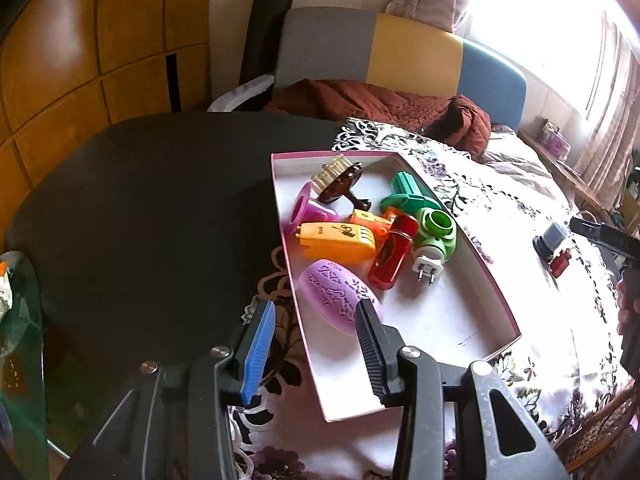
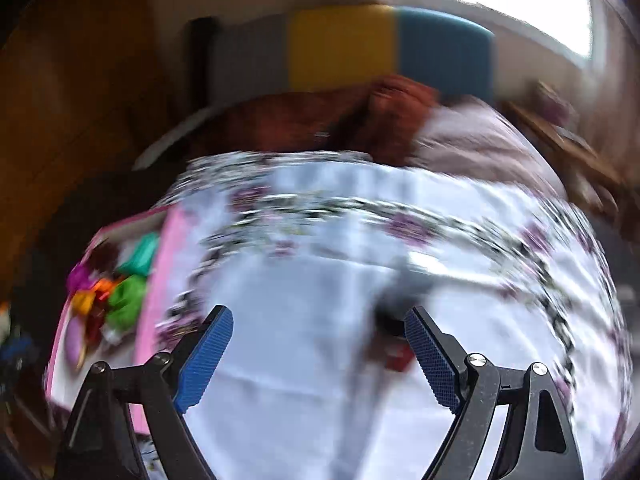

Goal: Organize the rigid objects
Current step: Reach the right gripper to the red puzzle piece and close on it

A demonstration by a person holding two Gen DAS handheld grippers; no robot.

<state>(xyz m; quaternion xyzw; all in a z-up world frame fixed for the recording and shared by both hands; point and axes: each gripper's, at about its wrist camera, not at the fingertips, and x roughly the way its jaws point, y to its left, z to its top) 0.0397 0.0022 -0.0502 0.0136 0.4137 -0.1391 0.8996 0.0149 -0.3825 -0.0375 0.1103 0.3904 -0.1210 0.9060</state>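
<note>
A pink-rimmed white box (image 1: 472,320) on the floral tablecloth holds several plastic items: a purple oval case (image 1: 332,288), an orange piece (image 1: 340,242), a red piece (image 1: 394,250), a green plug-in device (image 1: 434,236), a green part (image 1: 408,192) and a brown brush (image 1: 340,180). My left gripper (image 1: 316,308) is open and empty, straddling the box's near left wall. My right gripper (image 2: 318,320) is open and empty above the cloth; its view is blurred. A small dark and red object (image 1: 554,246) lies on the cloth right of the box, seen beside the right finger (image 2: 394,344).
A dark round table (image 1: 152,208) lies left of the box. A glass surface (image 1: 20,320) is at the far left. A bed with a brown blanket (image 1: 384,108) and a grey, yellow and blue headboard stands behind. The box also shows blurred in the right wrist view (image 2: 160,264).
</note>
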